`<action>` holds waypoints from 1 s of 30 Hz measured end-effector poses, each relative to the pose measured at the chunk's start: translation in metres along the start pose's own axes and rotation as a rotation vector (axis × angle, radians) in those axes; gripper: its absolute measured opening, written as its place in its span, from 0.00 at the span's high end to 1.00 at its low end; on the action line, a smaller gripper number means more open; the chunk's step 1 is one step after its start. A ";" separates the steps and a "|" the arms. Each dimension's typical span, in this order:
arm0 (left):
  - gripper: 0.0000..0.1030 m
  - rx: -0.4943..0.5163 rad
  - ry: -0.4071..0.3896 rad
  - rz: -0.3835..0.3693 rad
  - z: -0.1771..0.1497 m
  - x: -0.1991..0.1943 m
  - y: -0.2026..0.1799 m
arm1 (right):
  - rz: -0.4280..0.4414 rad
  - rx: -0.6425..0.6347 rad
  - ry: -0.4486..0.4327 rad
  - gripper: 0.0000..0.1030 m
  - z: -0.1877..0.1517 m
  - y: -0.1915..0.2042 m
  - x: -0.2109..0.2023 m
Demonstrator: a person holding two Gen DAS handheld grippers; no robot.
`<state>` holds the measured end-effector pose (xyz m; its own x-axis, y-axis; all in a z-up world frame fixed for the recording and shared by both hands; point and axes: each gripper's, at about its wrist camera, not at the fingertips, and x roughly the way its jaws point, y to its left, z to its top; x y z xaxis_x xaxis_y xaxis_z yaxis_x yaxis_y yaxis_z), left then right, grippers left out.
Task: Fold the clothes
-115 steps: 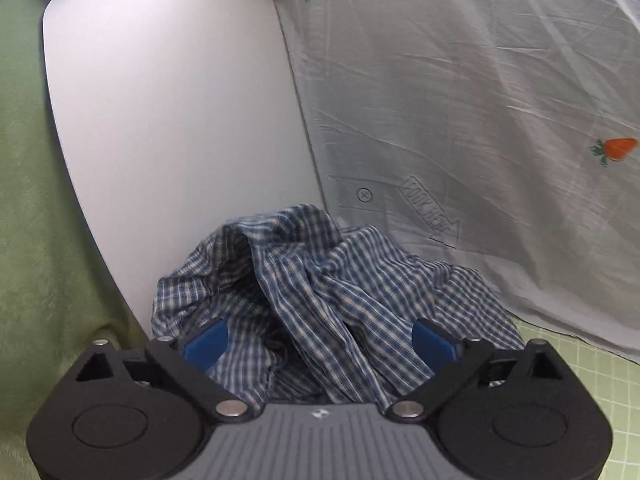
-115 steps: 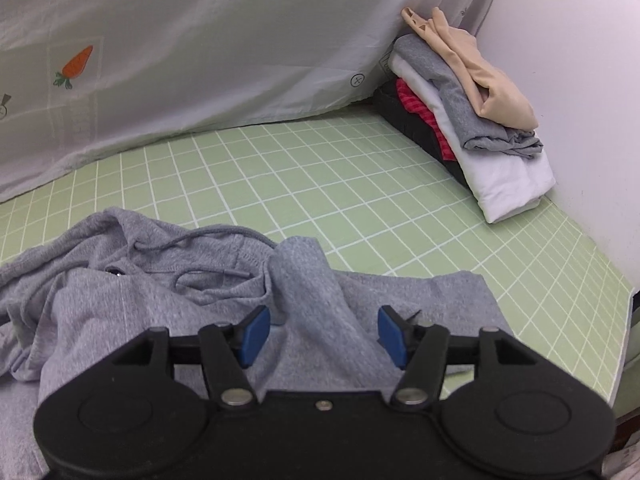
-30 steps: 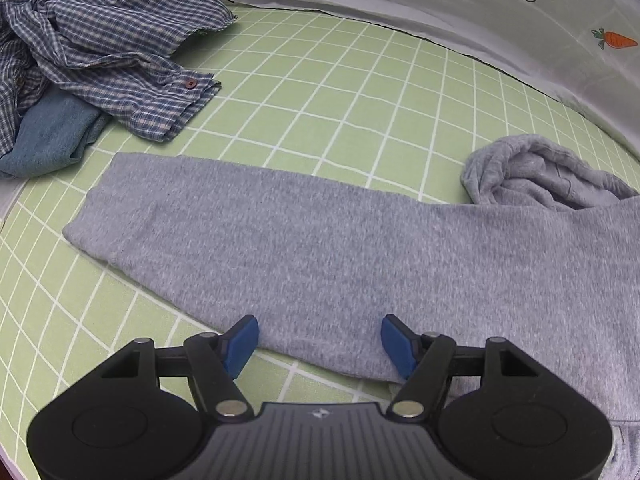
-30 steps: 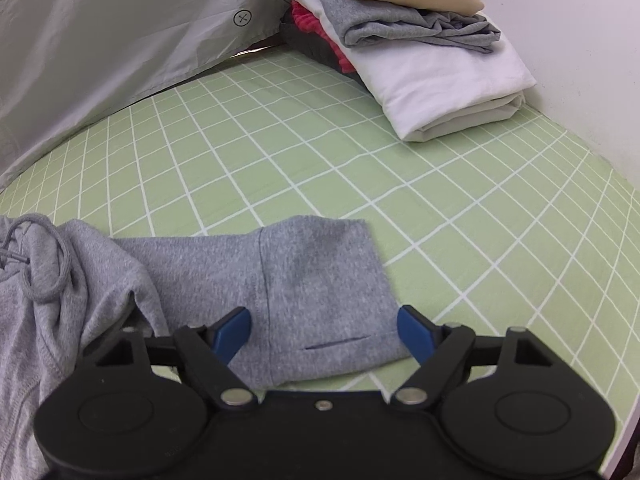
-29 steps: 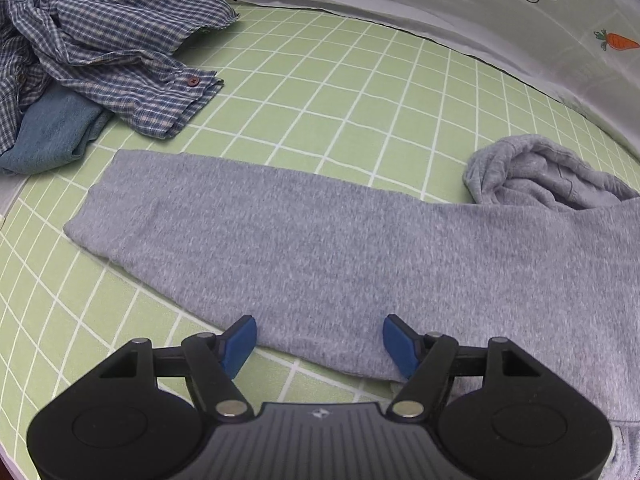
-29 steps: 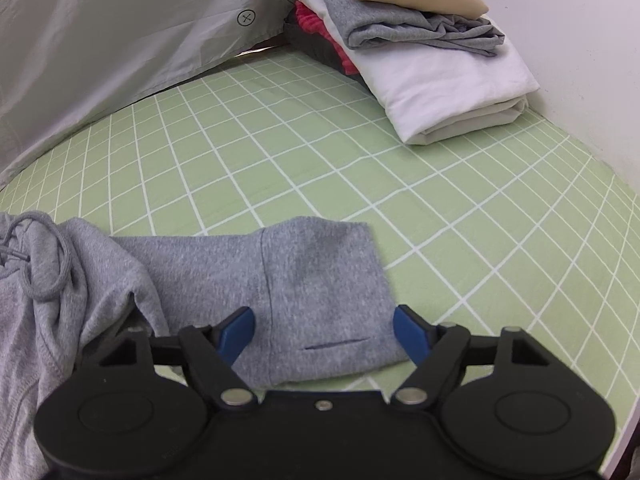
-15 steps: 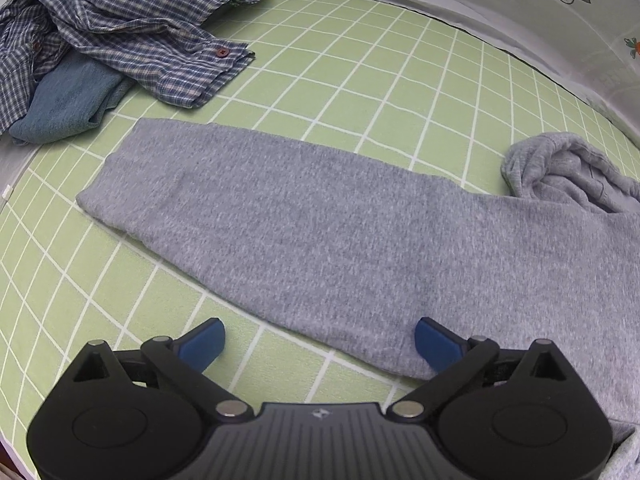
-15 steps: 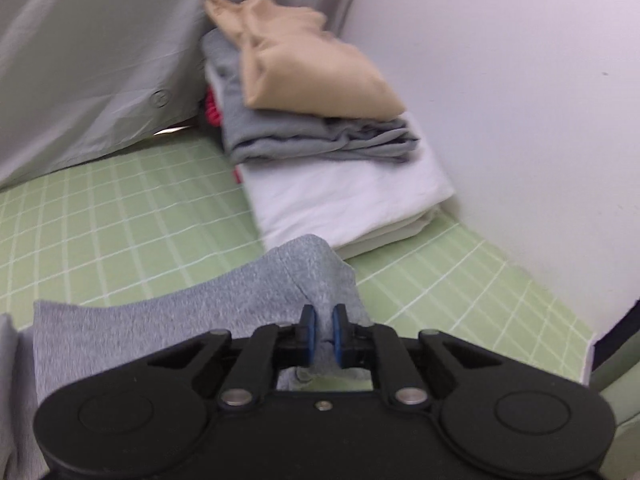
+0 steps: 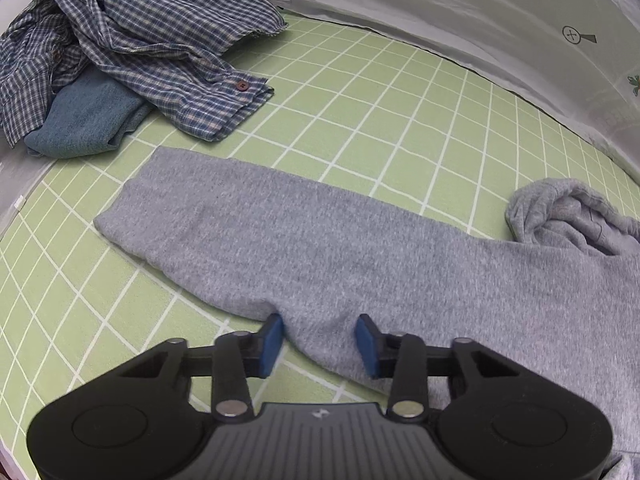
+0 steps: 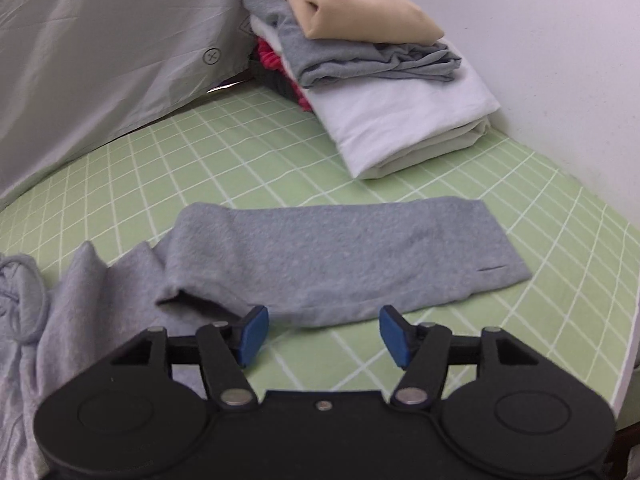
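The gray hoodie (image 9: 360,248) lies flat on the green mat (image 9: 380,92), one sleeve edge between the left gripper (image 9: 320,340)'s apart jaws, the other sleeve (image 10: 336,256) just ahead of the right gripper (image 10: 322,330)'s apart jaws.

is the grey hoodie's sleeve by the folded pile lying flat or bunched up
Mostly flat. The sleeve lies spread on the green mat, cuff toward the folded pile; only its shoulder end wrinkles. The right claw is open.

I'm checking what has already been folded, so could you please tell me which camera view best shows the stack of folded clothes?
The right wrist view: the stack of folded clothes sits against the white wall, beige on top, grey, then white, with red behind. The left wrist view does not show it at all.
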<state>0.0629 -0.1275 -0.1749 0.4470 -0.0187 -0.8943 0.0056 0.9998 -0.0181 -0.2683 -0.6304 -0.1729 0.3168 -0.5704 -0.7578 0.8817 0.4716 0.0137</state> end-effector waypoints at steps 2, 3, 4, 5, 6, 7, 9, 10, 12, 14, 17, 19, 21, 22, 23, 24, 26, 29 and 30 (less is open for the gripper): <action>0.90 -0.018 0.010 -0.029 0.005 0.001 0.007 | 0.042 -0.050 0.013 0.33 -0.004 0.017 0.000; 0.93 -0.038 0.017 -0.044 0.007 0.002 0.013 | 0.058 -0.077 0.017 0.33 -0.005 0.025 -0.001; 0.94 -0.058 0.023 -0.059 0.009 0.003 0.019 | 0.066 -0.096 0.015 0.33 -0.005 0.030 -0.001; 0.94 -0.075 0.024 -0.062 0.010 0.004 0.025 | 0.069 -0.102 0.011 0.33 -0.005 0.032 -0.003; 0.94 -0.085 0.019 -0.039 0.011 0.004 0.033 | 0.072 -0.108 0.007 0.32 -0.005 0.033 -0.004; 0.94 -0.095 0.013 -0.015 0.012 0.004 0.041 | 0.075 -0.114 0.004 0.32 -0.004 0.035 -0.006; 0.94 -0.123 0.003 0.058 0.013 0.004 0.065 | 0.080 -0.122 -0.002 0.32 -0.004 0.037 -0.008; 0.94 -0.152 -0.001 0.096 0.014 0.004 0.079 | 0.076 -0.116 -0.002 0.32 -0.003 0.036 -0.009; 0.94 -0.222 -0.004 0.144 0.014 0.003 0.105 | 0.064 -0.109 -0.002 0.32 -0.003 0.033 -0.008; 0.94 -0.324 -0.003 0.193 0.013 0.001 0.130 | 0.062 -0.088 -0.004 0.32 -0.002 0.030 -0.008; 0.93 -0.384 0.012 0.242 0.011 -0.001 0.145 | 0.063 -0.040 -0.008 0.31 0.001 0.024 -0.007; 0.89 -0.334 0.006 0.245 0.010 -0.003 0.136 | 0.066 0.008 -0.013 0.29 0.005 0.019 -0.006; 0.84 -0.282 -0.008 0.247 0.009 -0.008 0.121 | 0.070 0.056 -0.017 0.27 0.009 0.013 -0.004; 0.74 -0.264 -0.014 0.244 0.008 -0.012 0.114 | 0.071 0.080 -0.019 0.25 0.011 0.011 -0.003; 0.69 -0.247 -0.021 0.239 0.008 -0.015 0.107 | 0.073 0.104 -0.021 0.22 0.013 0.008 -0.002; 0.61 -0.246 -0.032 0.225 0.009 -0.019 0.101 | 0.075 0.127 -0.023 0.21 0.014 0.005 -0.001; 0.59 -0.230 -0.055 0.198 0.012 -0.025 0.086 | 0.078 0.175 -0.027 0.18 0.018 0.000 0.000; 0.58 -0.184 -0.084 0.145 0.019 -0.031 0.063 | 0.086 0.220 -0.015 0.18 0.022 -0.005 0.008; 0.55 -0.162 -0.086 0.125 0.019 -0.031 0.053 | 0.086 0.215 -0.006 0.18 0.022 -0.003 0.013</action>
<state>0.0668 -0.0734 -0.1394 0.5103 0.1126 -0.8526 -0.1950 0.9807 0.0128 -0.2589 -0.6541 -0.1683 0.3951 -0.5385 -0.7443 0.9055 0.3649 0.2166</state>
